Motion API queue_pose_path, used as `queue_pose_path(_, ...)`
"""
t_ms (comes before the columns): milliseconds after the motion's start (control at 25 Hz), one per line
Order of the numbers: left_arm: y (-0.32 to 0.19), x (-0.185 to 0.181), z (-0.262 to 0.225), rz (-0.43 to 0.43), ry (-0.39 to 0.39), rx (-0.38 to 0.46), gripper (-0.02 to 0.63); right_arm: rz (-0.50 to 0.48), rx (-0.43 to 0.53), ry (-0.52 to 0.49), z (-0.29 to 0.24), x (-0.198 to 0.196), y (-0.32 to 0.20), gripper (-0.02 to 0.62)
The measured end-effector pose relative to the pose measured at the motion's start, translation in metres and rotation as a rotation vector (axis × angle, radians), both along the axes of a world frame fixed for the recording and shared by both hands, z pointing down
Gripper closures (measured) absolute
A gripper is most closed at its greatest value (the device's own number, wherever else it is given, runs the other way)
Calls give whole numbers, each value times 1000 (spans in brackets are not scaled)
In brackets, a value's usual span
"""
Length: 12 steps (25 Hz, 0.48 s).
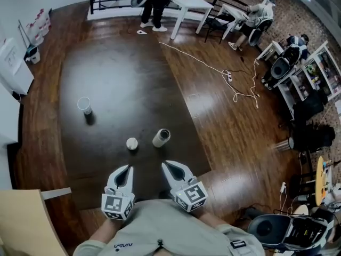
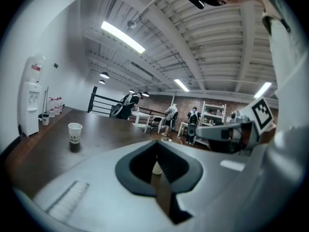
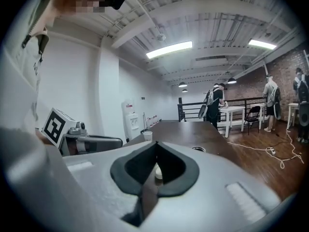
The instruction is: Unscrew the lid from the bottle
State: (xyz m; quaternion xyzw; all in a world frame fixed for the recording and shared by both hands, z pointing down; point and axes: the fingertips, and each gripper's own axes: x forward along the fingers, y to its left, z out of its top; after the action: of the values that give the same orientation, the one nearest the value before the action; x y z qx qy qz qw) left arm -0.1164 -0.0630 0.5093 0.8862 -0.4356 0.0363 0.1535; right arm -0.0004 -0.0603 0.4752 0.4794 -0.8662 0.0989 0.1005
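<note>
evidently the left claw (image 1: 127,168) and right claw (image 1: 164,164) hang closed tight and empty, since the lid (image 1: 131,143) already stands beside the bottle (image 1: 161,137) on the tabletop (image 1: 122,73).

In the right gripper view the bottle (image 3: 198,149) is mostly hidden.

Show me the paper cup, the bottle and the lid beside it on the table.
paper cup (image 1: 84,105), head view, inside its open mouth
bottle (image 1: 160,140), head view, on its white side
lid (image 1: 131,143), head view, on its top face
</note>
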Motion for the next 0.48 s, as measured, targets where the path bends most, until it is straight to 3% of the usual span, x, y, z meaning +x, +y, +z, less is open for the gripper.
queue_pose_path(480, 18, 21, -27, -129, 12, 34, 603, -136, 65, 17, -15, 15, 13, 595)
